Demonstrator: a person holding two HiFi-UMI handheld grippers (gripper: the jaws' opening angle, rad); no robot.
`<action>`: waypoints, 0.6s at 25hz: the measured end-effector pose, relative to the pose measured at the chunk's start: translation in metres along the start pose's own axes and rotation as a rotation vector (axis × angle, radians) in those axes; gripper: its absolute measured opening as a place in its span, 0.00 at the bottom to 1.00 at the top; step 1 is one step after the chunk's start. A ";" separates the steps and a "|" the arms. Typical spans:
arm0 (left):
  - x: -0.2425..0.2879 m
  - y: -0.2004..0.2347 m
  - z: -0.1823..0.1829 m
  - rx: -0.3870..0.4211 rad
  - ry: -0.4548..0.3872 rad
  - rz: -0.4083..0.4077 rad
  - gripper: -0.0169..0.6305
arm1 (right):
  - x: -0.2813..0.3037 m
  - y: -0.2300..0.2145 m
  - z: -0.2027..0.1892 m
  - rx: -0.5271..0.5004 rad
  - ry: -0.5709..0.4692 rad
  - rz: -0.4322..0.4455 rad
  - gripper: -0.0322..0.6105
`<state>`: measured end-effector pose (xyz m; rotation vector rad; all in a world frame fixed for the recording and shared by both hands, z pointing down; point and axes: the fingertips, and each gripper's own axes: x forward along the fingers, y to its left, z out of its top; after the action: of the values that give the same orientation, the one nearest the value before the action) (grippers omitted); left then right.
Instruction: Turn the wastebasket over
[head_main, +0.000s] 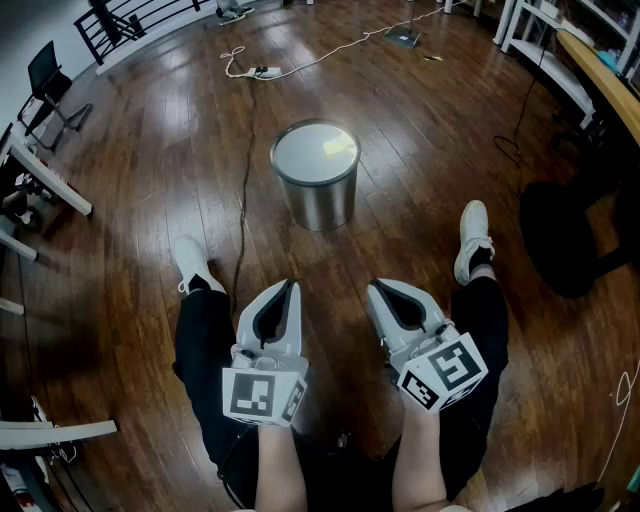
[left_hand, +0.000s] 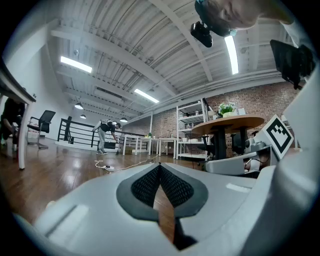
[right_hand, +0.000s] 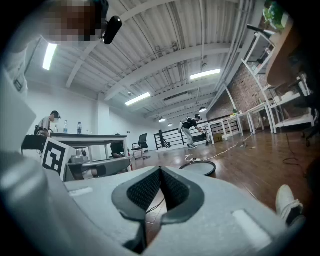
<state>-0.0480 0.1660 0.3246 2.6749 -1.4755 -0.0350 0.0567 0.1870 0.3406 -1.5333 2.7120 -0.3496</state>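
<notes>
The wastebasket (head_main: 316, 175) is set on the wooden floor (head_main: 150, 150). Well short of it, the left hand-held gripper (head_main: 291, 285) and right hand-held gripper (head_main: 376, 287) are held with jaws pressed together, nothing gripped.

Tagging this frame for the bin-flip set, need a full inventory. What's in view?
wastebasket: one, silver metal, on the floor ahead of the feet
power strip: one, white with white cable, beyond the wastebasket
thin cable: one, dark, on the floor left of the wastebasket
chair: one, black, far left
railing: one, black, far left corner
round table: one, wood top, right edge
person: one, far off, bending near the railing
shoes: two, white, flanking the grippers
left gripper: one, white-grey, shut, empty
right gripper: one, white-grey, shut, empty
</notes>
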 end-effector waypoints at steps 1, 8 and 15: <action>0.007 0.008 -0.003 -0.002 0.005 0.014 0.05 | 0.009 -0.004 -0.001 -0.002 0.006 0.004 0.04; 0.059 0.051 0.015 0.026 -0.025 0.017 0.05 | 0.072 -0.035 0.024 -0.027 -0.005 0.001 0.04; 0.105 0.106 0.056 0.073 -0.075 0.043 0.05 | 0.149 -0.059 0.070 -0.084 -0.031 0.024 0.04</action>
<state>-0.0847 0.0173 0.2801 2.7263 -1.5848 -0.0813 0.0375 0.0184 0.2991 -1.5107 2.7526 -0.2123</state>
